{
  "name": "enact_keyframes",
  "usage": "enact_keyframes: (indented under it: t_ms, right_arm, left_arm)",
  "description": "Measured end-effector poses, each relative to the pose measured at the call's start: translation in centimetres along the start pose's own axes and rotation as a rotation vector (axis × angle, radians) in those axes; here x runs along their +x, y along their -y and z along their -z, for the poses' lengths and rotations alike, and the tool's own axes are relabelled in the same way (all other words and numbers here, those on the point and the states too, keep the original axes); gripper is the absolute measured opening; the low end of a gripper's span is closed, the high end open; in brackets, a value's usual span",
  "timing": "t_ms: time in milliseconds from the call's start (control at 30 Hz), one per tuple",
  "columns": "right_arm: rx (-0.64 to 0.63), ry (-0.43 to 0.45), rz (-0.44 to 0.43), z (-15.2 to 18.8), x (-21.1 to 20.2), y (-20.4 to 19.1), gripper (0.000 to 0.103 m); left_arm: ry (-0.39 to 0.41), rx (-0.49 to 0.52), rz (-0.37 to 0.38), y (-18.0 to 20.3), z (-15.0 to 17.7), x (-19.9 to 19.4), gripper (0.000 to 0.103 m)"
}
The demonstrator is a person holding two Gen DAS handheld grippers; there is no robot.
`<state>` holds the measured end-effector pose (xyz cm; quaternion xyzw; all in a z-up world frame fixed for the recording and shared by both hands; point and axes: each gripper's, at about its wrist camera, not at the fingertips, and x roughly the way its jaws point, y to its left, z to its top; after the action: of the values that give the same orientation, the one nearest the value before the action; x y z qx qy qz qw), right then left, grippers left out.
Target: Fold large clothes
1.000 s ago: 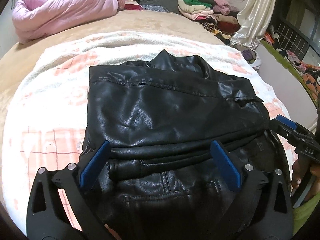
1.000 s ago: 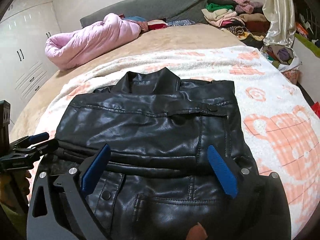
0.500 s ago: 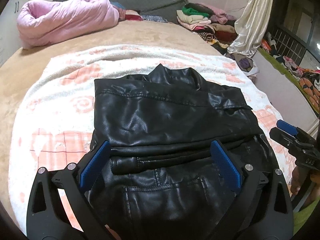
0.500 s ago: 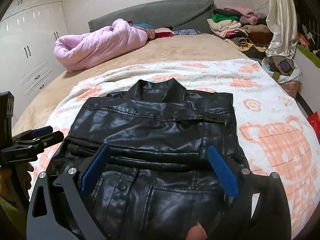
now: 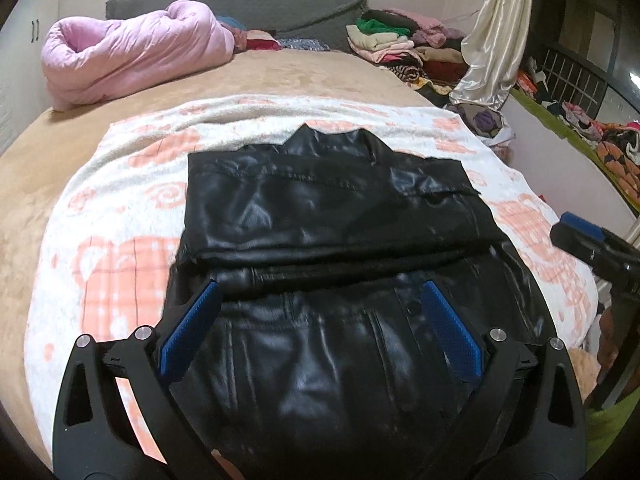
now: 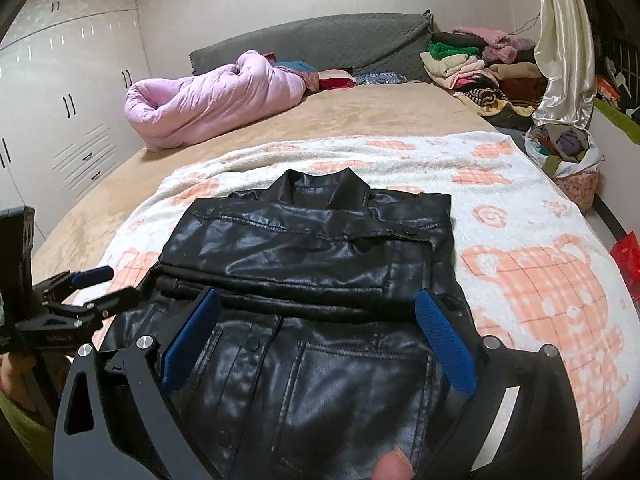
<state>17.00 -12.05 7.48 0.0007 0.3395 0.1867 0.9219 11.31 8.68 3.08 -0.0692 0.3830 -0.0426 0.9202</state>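
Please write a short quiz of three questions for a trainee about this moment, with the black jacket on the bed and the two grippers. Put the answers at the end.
1. True or false: the left gripper is open above the lower part of the black jacket.
2. What lies directly under the jacket? A) the bare brown bed cover B) a white blanket with orange patterns C) a pink quilt
3. Which end of the jacket points toward the grey headboard, away from the right gripper?

Key
1. True; its jaws stand wide apart.
2. B, the white blanket; the pink quilt lies farther up the bed.
3. The collar.
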Motion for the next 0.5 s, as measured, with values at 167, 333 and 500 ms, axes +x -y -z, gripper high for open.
enact_keyframes:
  t_ms: [167, 333, 500]
  right_arm:
    - [0.003, 0.001, -0.004, 1.0, -1.3, 0.6, 0.097]
    - [-0.014, -0.010, -0.002, 2.3, -2.3, 0.8, 0.099]
    - [-0.031, -0.029, -0.001, 3.8, -3.0, 0.8, 0.099]
  left_arm:
    - [-0.021, 0.002, -0.009, 0.7, 1.6, -0.5, 0.093]
    - [-0.023, 0.000, -0.021, 0.9, 2.8, -1.2, 0.093]
    - [-0.015, 0.000, -0.036, 1.2, 3.5, -2.2, 0.093]
